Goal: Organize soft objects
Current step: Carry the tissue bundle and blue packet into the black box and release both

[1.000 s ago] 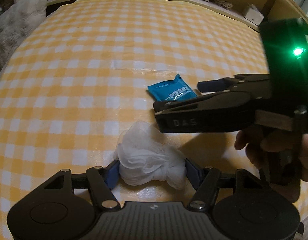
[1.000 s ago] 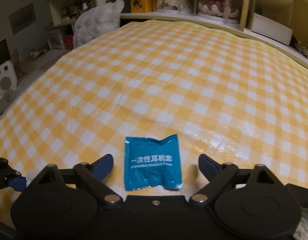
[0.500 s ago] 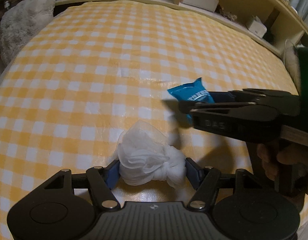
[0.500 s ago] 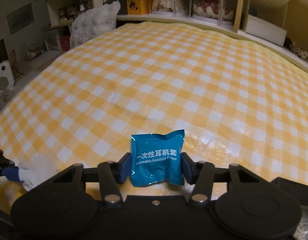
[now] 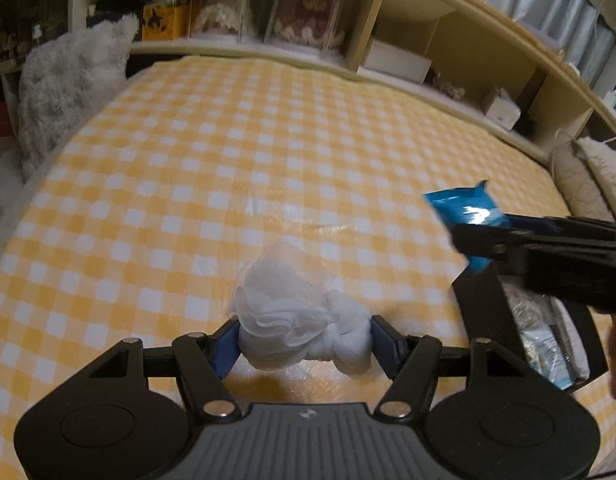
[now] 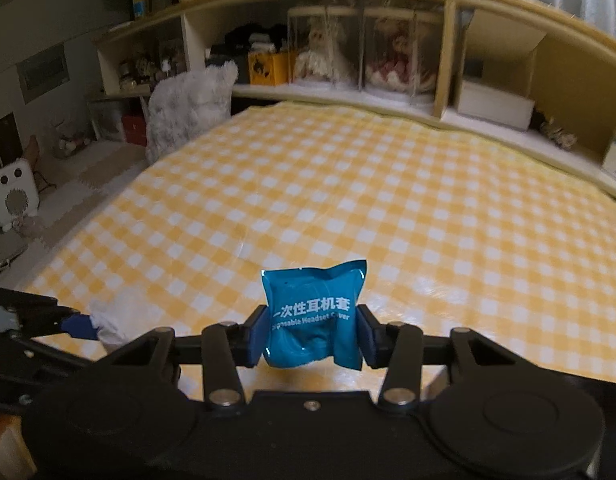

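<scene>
White mesh bundle is clamped in my left gripper, and my right gripper is closing on the blue packet; both are lifted, placing remains.

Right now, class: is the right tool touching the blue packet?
Touching: the right wrist view shows the right tool closing, both pads pressing the blue packet.

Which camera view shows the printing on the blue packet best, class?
The right wrist view: the blue packet faces the camera, clamped in the closing right gripper, its lettering legible. The left wrist view shows it edge-on, blurred and glare-struck, with no readable print.
</scene>
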`<state>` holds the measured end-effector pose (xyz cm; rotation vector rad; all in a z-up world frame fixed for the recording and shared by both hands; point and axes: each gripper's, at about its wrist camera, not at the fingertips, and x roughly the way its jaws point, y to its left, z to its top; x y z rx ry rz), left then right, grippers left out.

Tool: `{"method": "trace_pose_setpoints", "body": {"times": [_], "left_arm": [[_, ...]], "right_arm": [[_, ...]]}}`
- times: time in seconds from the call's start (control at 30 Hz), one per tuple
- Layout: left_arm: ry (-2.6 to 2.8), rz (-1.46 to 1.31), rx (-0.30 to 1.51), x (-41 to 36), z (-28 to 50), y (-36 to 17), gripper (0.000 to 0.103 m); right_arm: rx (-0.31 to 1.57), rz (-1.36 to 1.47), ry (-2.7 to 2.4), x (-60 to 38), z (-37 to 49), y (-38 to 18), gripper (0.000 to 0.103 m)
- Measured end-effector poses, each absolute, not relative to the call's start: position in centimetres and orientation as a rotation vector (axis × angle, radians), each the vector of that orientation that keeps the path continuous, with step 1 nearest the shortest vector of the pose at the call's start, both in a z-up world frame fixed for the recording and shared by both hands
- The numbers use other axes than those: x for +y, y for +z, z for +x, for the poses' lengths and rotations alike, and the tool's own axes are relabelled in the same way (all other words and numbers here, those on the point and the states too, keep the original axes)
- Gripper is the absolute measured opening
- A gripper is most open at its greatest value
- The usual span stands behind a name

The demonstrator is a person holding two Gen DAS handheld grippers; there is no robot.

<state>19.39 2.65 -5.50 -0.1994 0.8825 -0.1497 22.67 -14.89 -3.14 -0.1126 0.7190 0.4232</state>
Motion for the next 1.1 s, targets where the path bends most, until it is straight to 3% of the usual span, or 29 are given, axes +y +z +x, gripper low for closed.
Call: {"method": "trace_pose_setpoints", "body": {"times": [0.33, 0.9, 1.1], "left_arm": [[-0.212, -0.171, 0.82, 0.6, 18.0, -4.4, 0.067], [-0.533, 0.077, 0.667, -9.5, 18.0, -1.2, 0.067], [-0.551, -0.165, 0.807, -12.2, 23.1, -1.8, 0.067]], "right_arm": [[0.656, -0.037, 0.33, -21.4, 17.8, 1.6, 0.048], [0.652, 0.165, 0.096, -32.3, 13.7, -0.1, 0.049], [0.708, 0.193, 0.066, -33.7, 14.0, -1.9, 0.049]]}}
